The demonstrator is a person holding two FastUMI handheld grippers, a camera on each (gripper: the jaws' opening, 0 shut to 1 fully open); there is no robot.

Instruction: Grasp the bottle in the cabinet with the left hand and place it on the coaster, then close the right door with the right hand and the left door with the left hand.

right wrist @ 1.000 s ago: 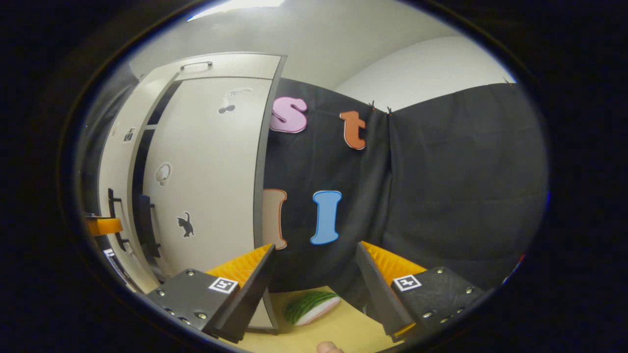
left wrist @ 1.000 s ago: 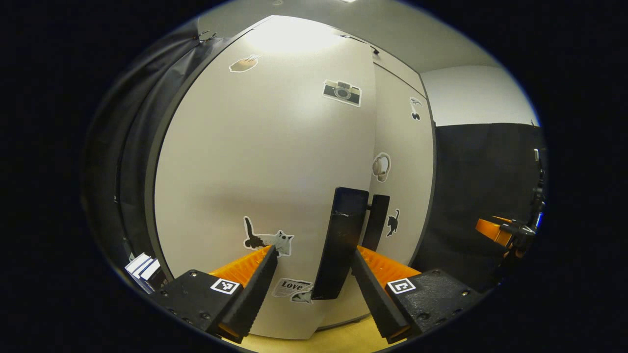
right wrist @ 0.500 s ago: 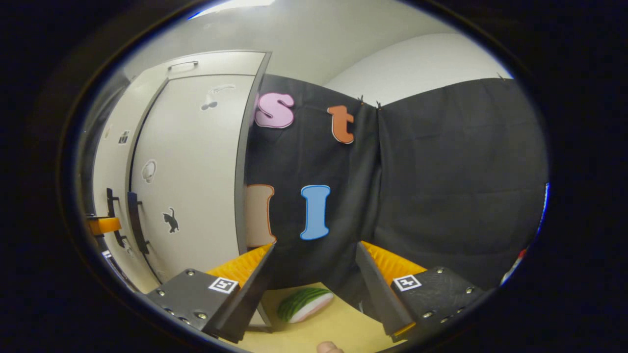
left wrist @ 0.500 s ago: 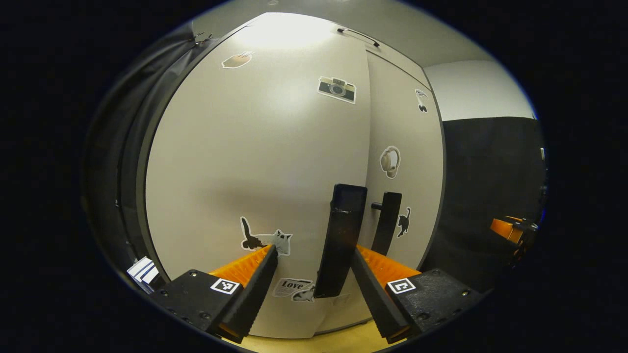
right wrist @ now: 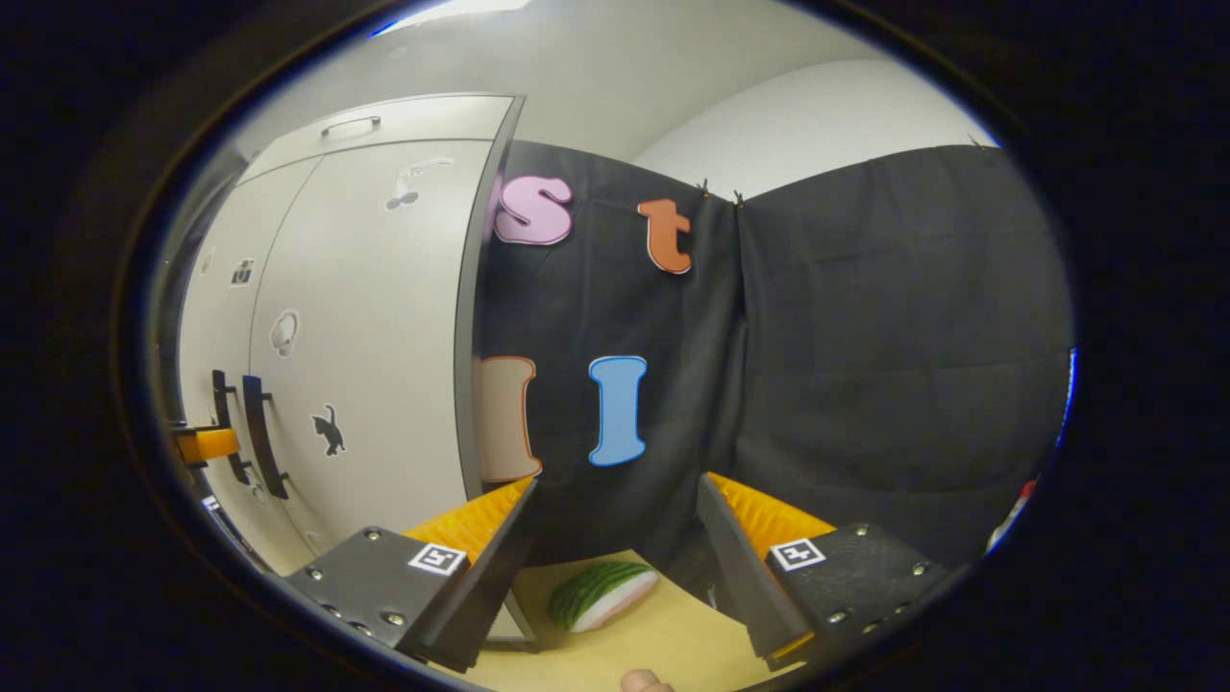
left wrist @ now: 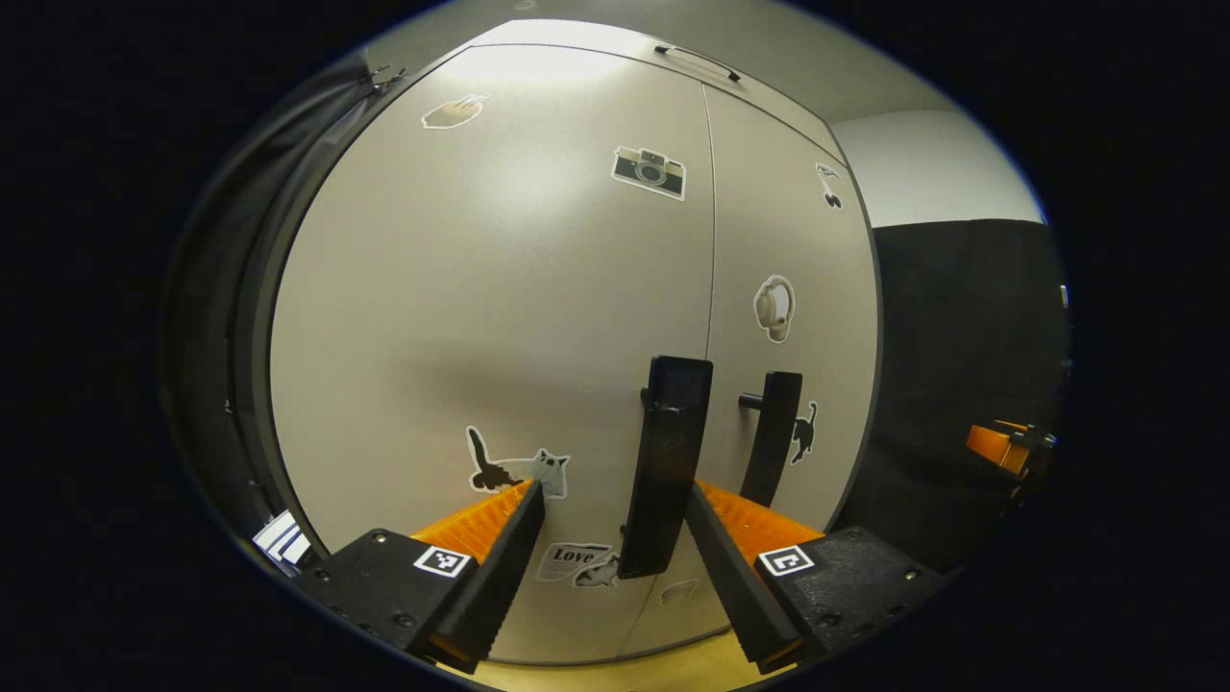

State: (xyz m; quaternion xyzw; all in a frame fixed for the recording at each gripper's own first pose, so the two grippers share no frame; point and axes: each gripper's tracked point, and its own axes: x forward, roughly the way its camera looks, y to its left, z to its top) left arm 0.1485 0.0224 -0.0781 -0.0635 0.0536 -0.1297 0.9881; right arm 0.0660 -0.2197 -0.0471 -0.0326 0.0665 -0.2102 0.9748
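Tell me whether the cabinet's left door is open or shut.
Shut. In the left gripper view the left door lies flush beside the right door, with just a thin seam between and handles side by side.

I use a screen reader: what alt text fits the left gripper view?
The left gripper, fingers apart, faces a grey cabinet whose left door and right door meet closed; the left door's black handle stands between the fingers. Stickers dot both doors.

"Love" sticker (left wrist: pixel 574 560) on left door (left wrist: pixel 480 317)
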